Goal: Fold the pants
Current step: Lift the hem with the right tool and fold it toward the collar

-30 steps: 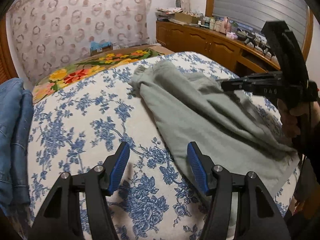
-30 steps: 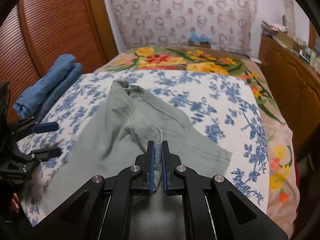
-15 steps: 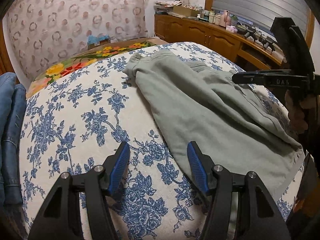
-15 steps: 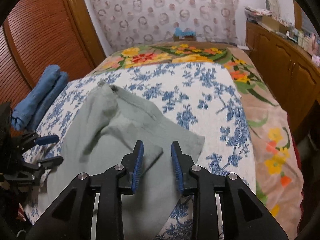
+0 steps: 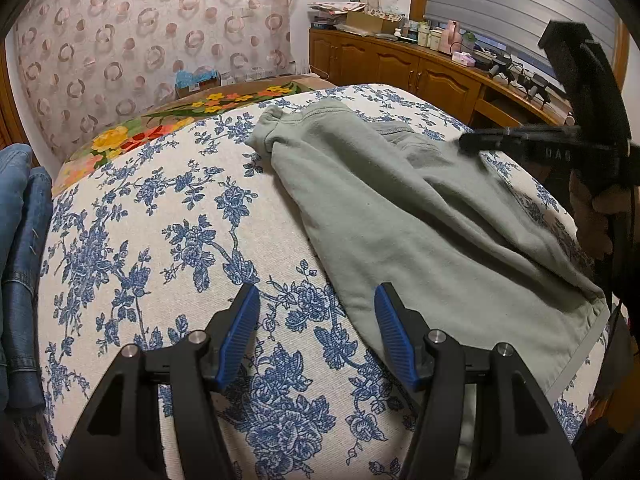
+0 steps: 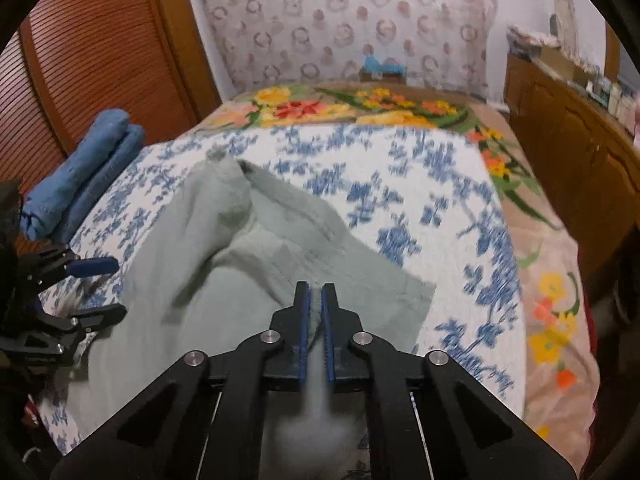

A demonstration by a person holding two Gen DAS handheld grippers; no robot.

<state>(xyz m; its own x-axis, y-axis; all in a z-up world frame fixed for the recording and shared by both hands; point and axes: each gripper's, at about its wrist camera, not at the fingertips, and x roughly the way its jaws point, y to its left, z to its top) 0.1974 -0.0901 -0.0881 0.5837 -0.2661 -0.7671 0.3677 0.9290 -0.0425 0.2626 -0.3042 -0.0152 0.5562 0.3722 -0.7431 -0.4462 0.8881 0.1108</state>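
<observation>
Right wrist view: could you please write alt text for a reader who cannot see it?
The right gripper is shut on a fold of grey-green pants spread across a bed with a blue floral cover. The open left gripper is at the left edge, with folded blue jeans behind it, beside a wooden louvred door.

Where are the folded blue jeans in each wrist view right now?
Left wrist: folded blue jeans stacked at the far left edge of the bed.
Right wrist: same jeans upper left, beside the wooden louvered door.
Shared landmark: the grey-green pants on the blue-floral bedspread.
</observation>
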